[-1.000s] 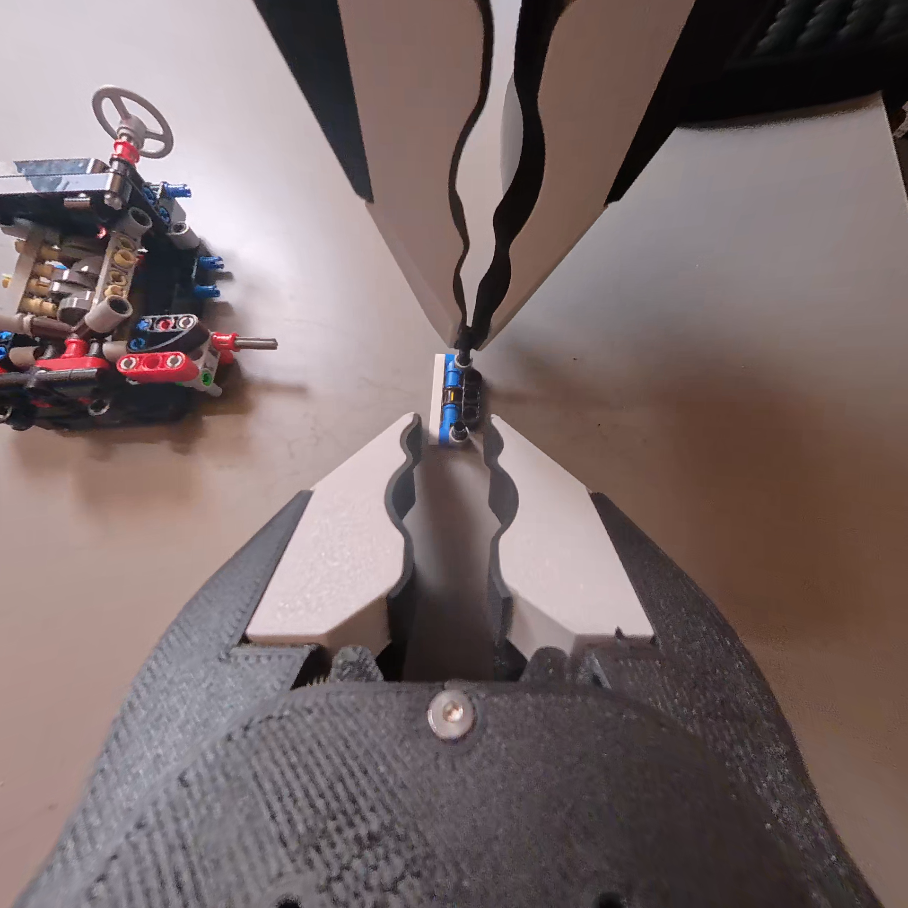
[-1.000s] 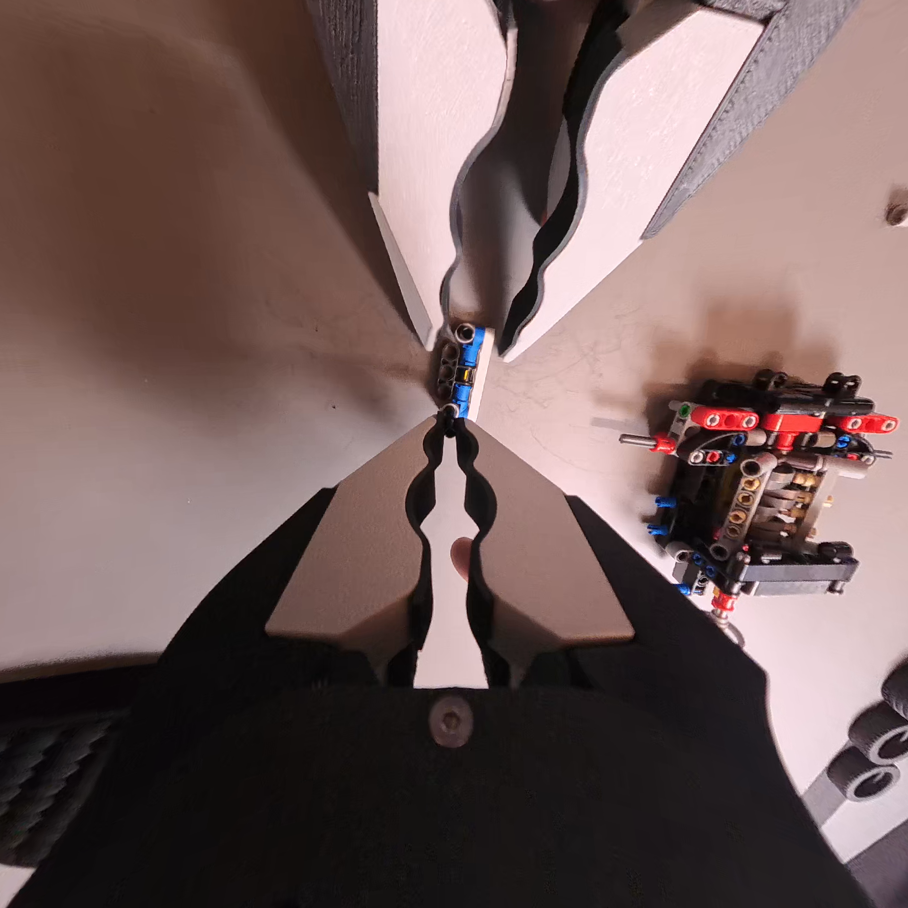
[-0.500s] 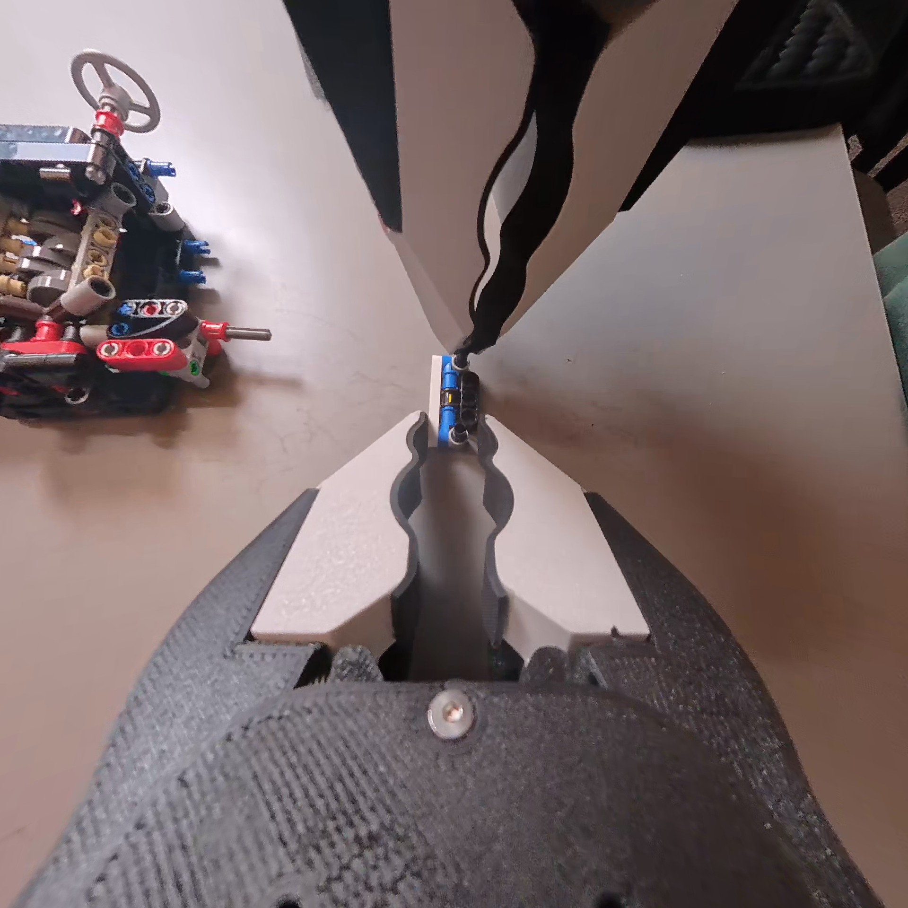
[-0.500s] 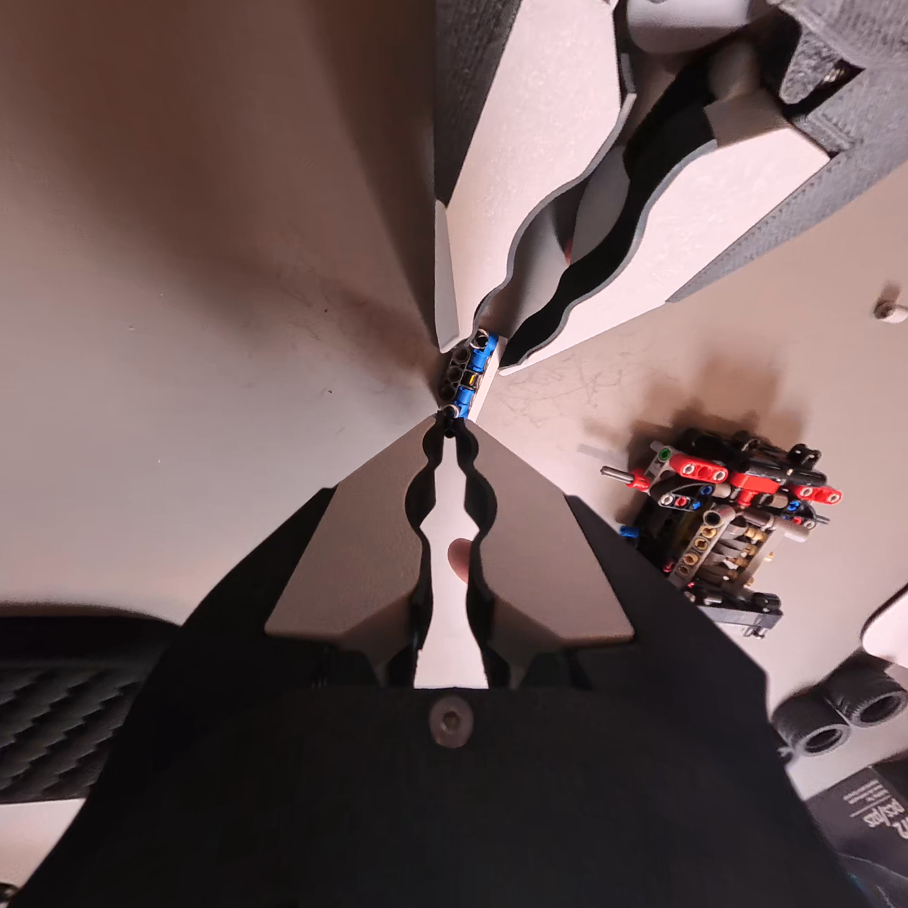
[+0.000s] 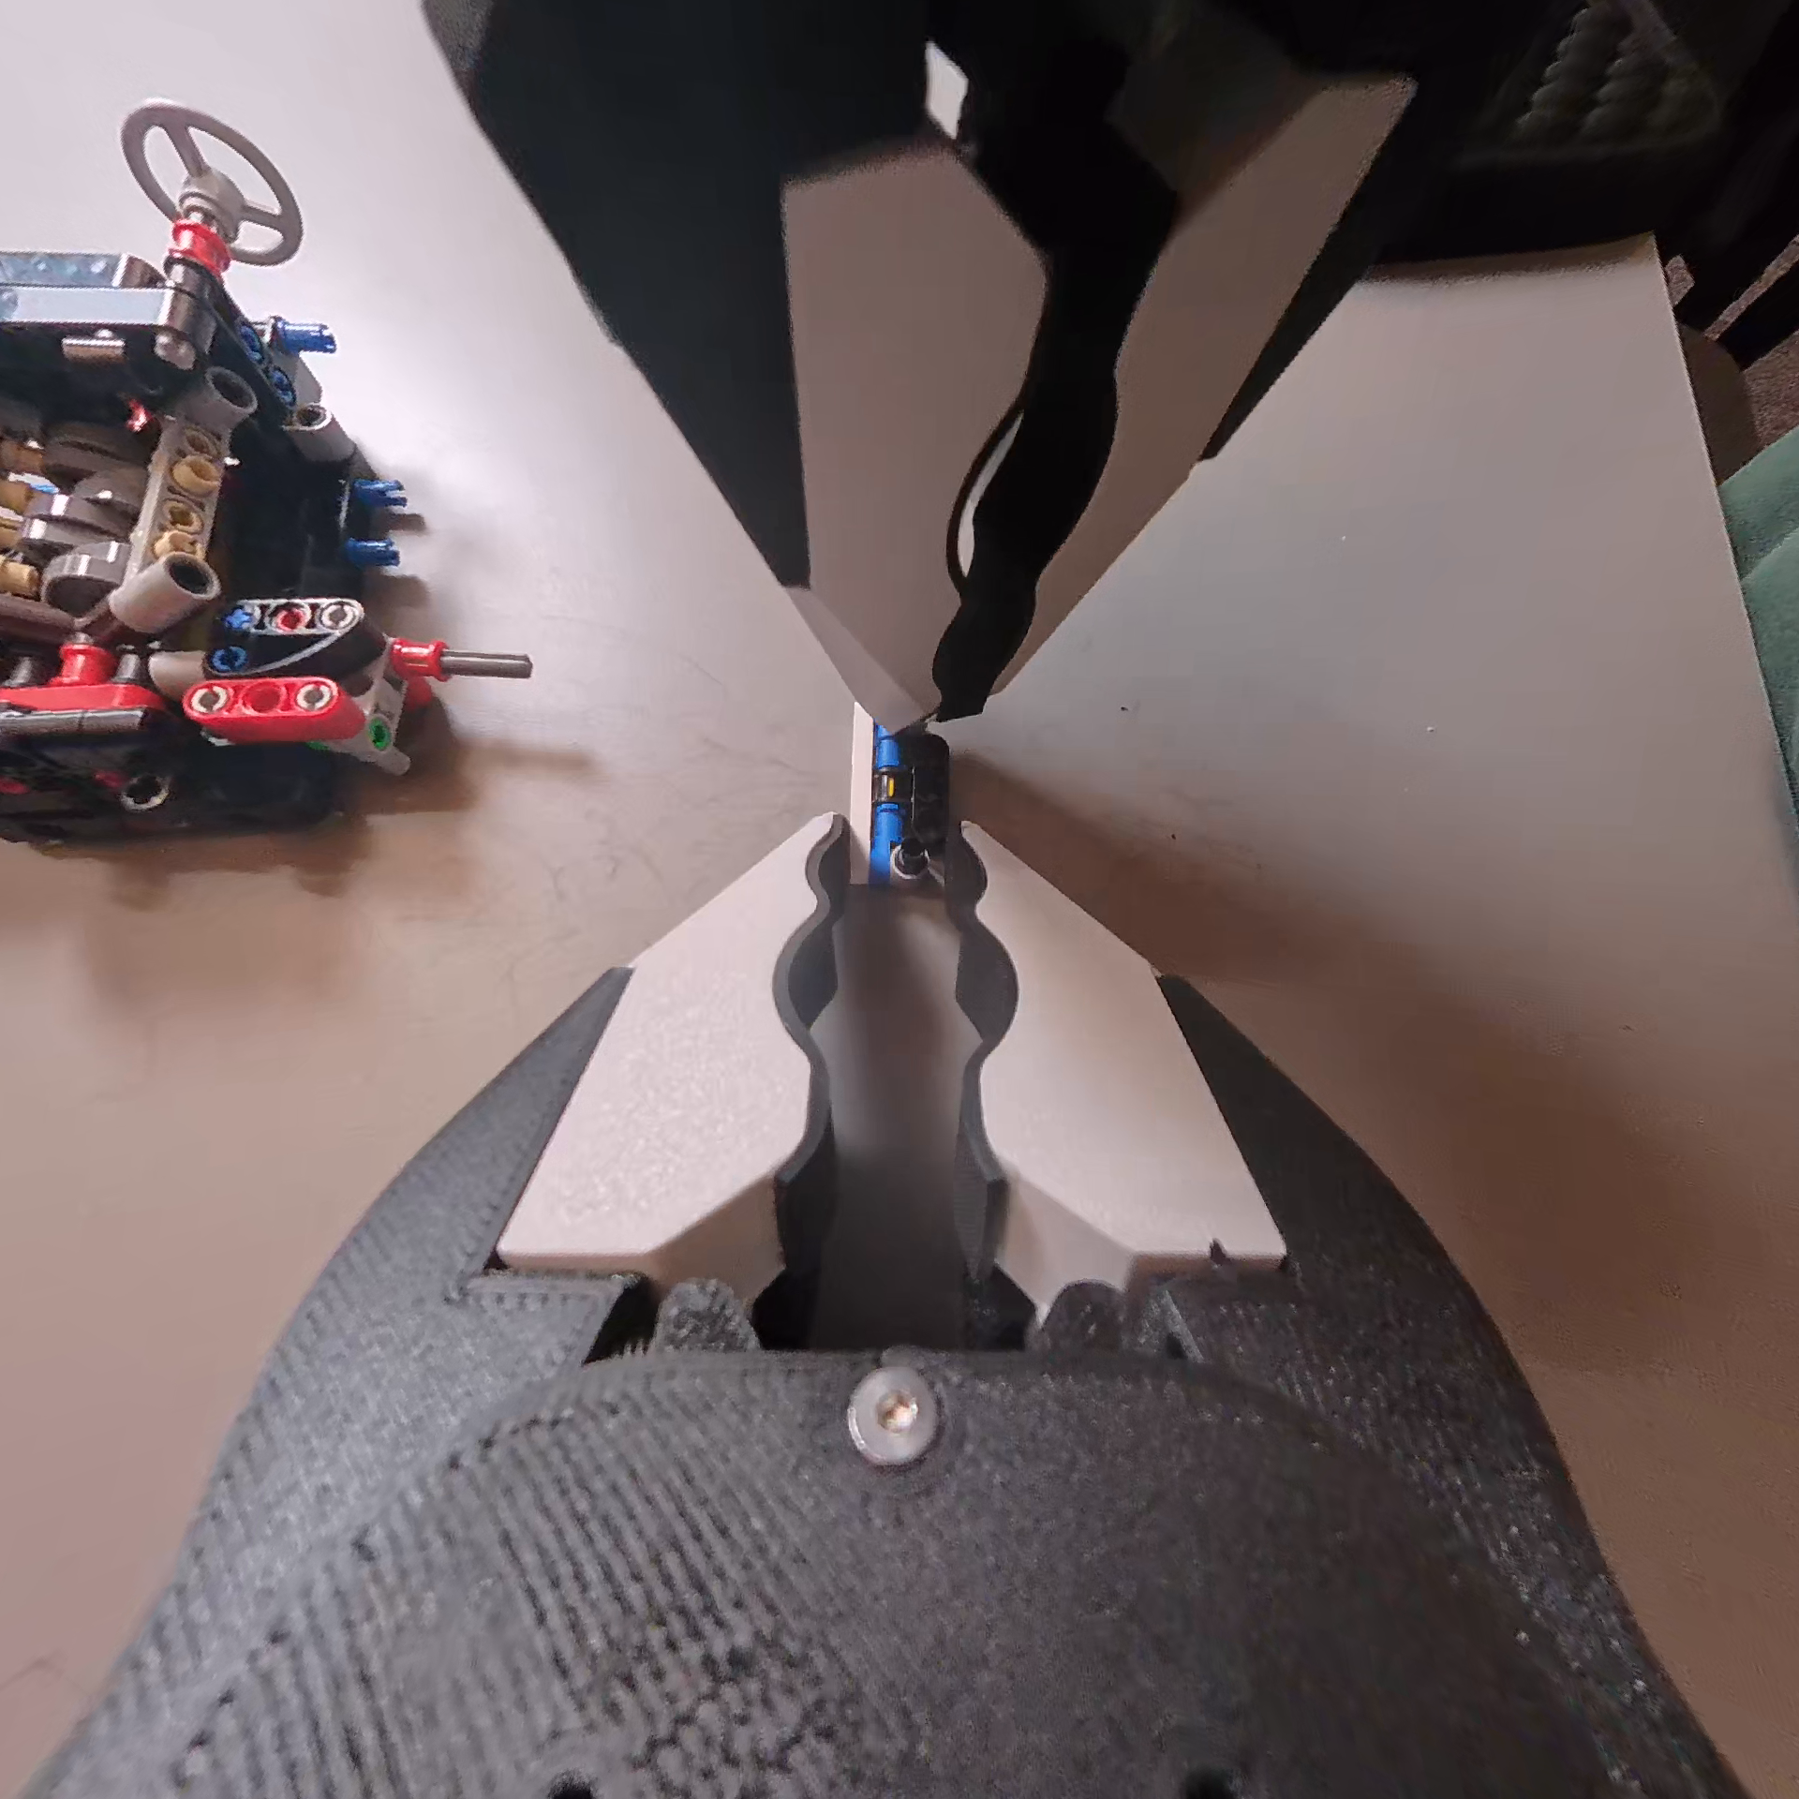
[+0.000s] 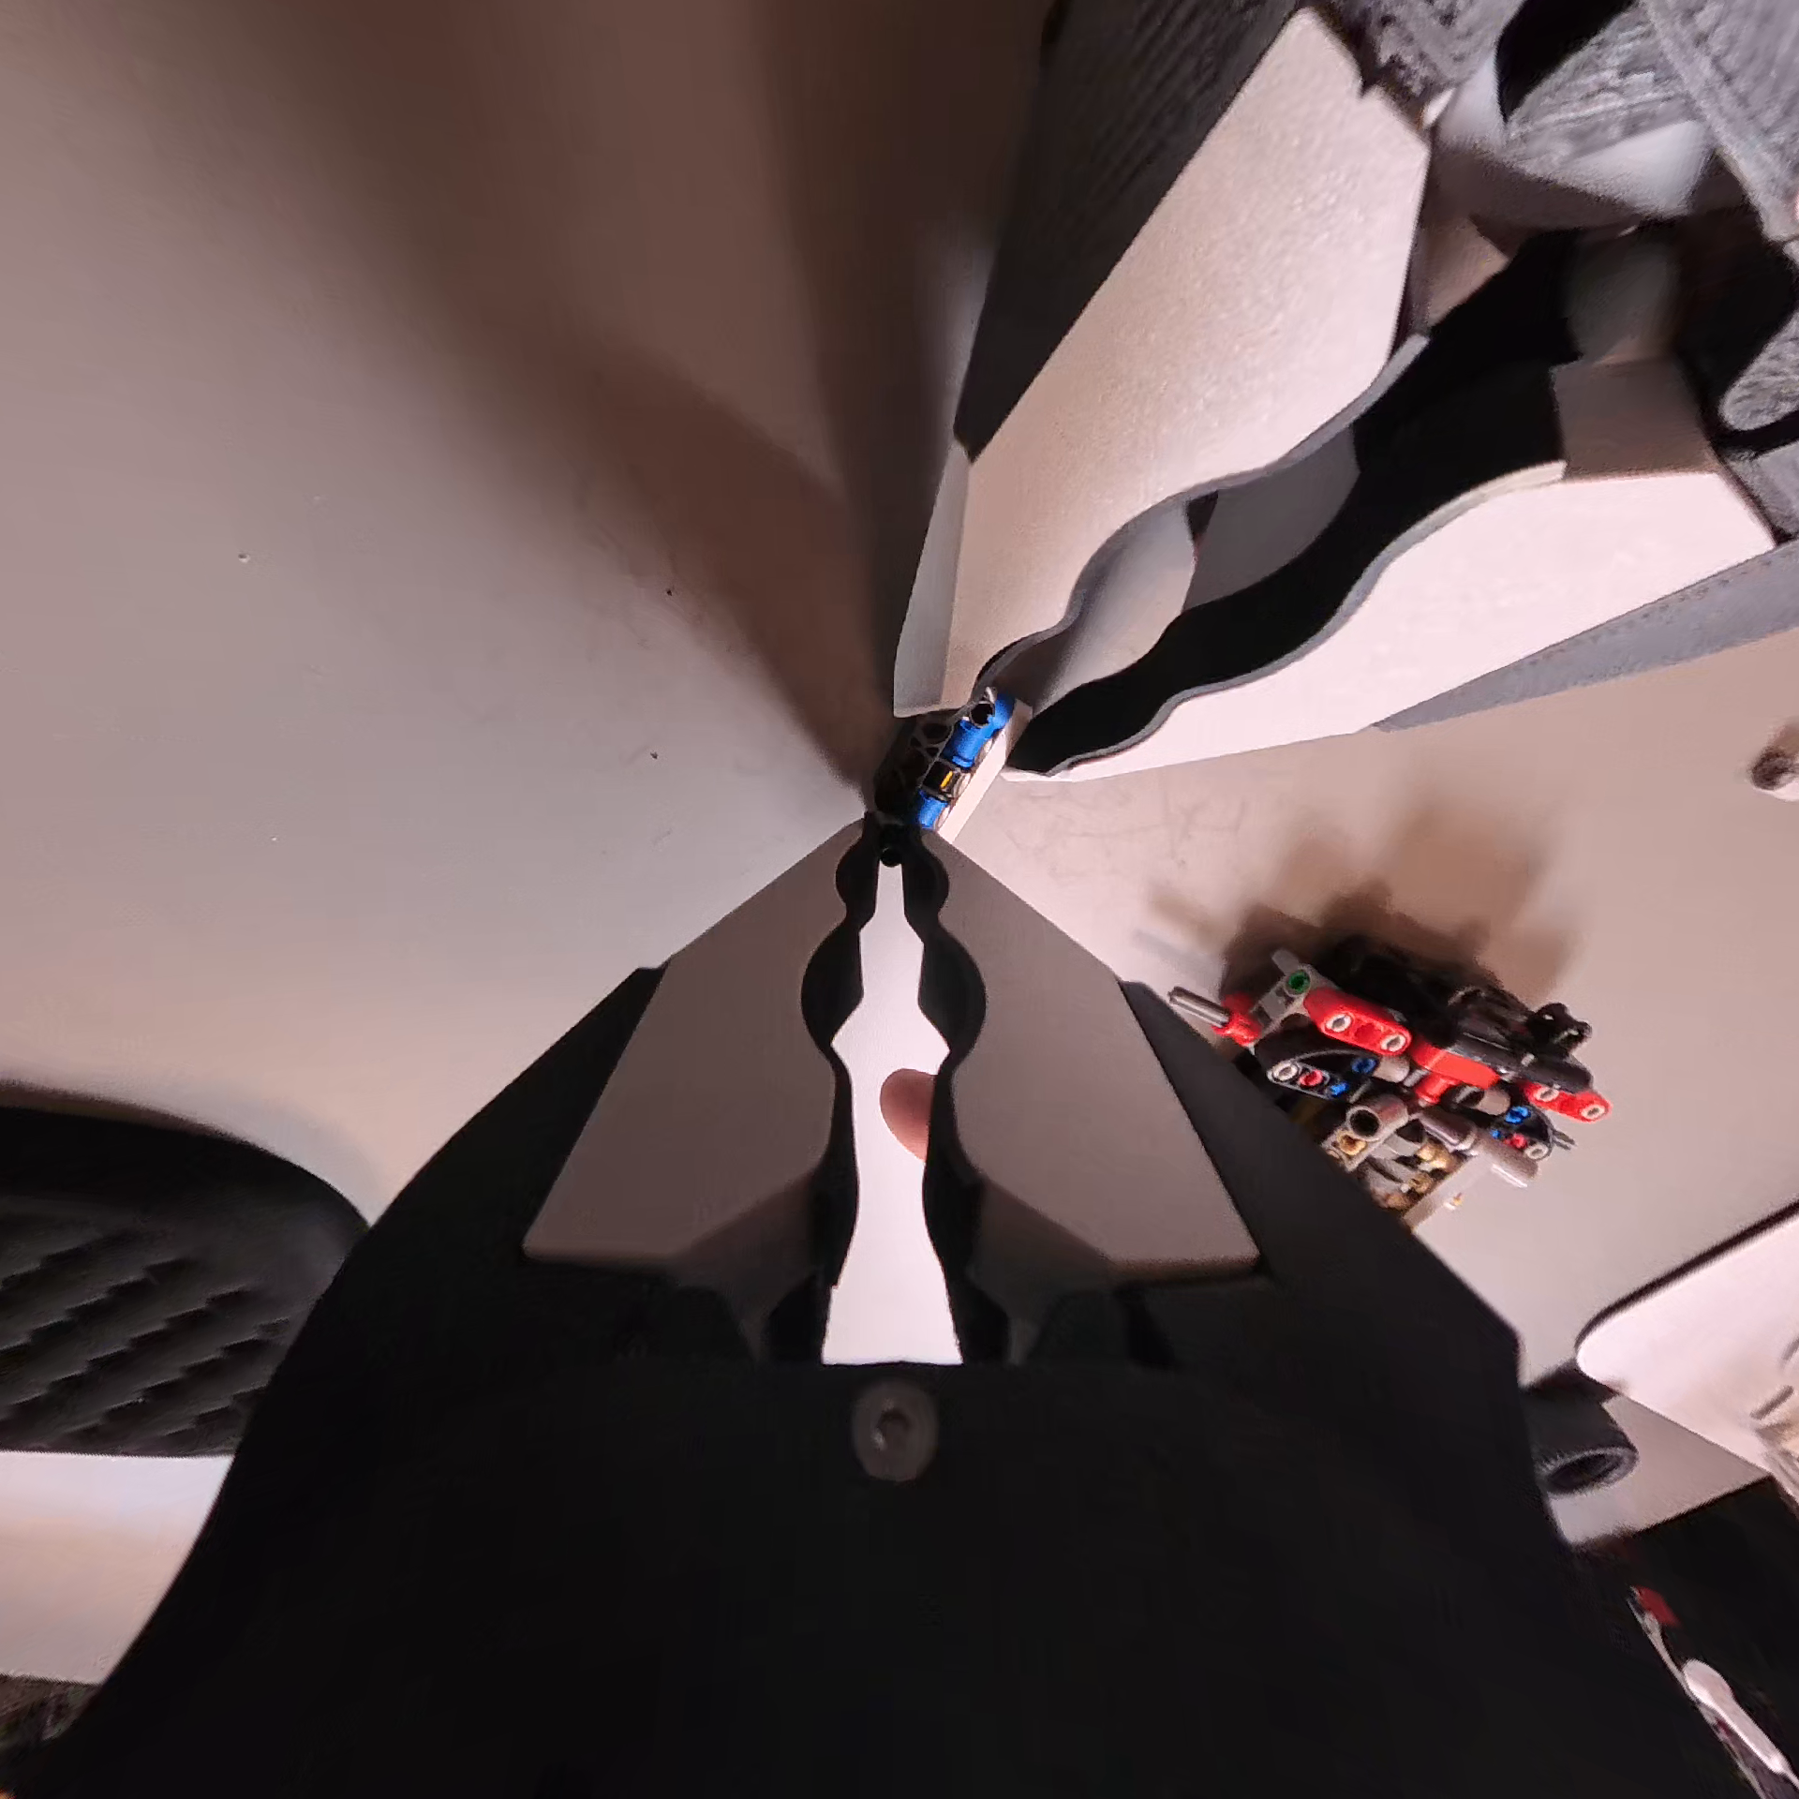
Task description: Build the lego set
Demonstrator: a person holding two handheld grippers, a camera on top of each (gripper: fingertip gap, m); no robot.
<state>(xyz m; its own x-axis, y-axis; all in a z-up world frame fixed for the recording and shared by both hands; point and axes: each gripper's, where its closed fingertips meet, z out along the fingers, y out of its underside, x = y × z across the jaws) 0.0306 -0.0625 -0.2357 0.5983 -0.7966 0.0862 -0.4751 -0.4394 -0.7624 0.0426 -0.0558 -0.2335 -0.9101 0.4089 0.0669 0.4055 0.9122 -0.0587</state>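
A small sub-assembly [image 5: 900, 793] of a white beam, a blue pin and a black beam is held above the table between both grippers. My left gripper [image 5: 903, 849] is shut on its near end, jaws as far apart as it is wide. My right gripper [image 6: 891, 845] is shut on a black pin at the sub-assembly's [image 6: 939, 769] other end. Each gripper shows in the other's view: the right one [image 5: 923, 715] from above, the left one [image 6: 973, 730] from the upper right. The partly built lego model [image 5: 195, 584] with a grey steering wheel [image 5: 209, 185] sits on the table; it also shows in the right wrist view [image 6: 1412, 1081].
The tan table ends at its far right edge [image 5: 1684, 292], with something green [image 5: 1767, 584] beyond. Black tyres [image 6: 1582, 1450] and a white sheet or tray [image 6: 1694, 1334] lie at the lower right. A black chair [image 6: 146, 1314] is beyond the table's edge. The grippers are tip to tip, or close to it.
Both grippers keep their hold on the sub-assembly. The right gripper has tilted against the left one, and the model has slid lower and farther off in the right wrist view.
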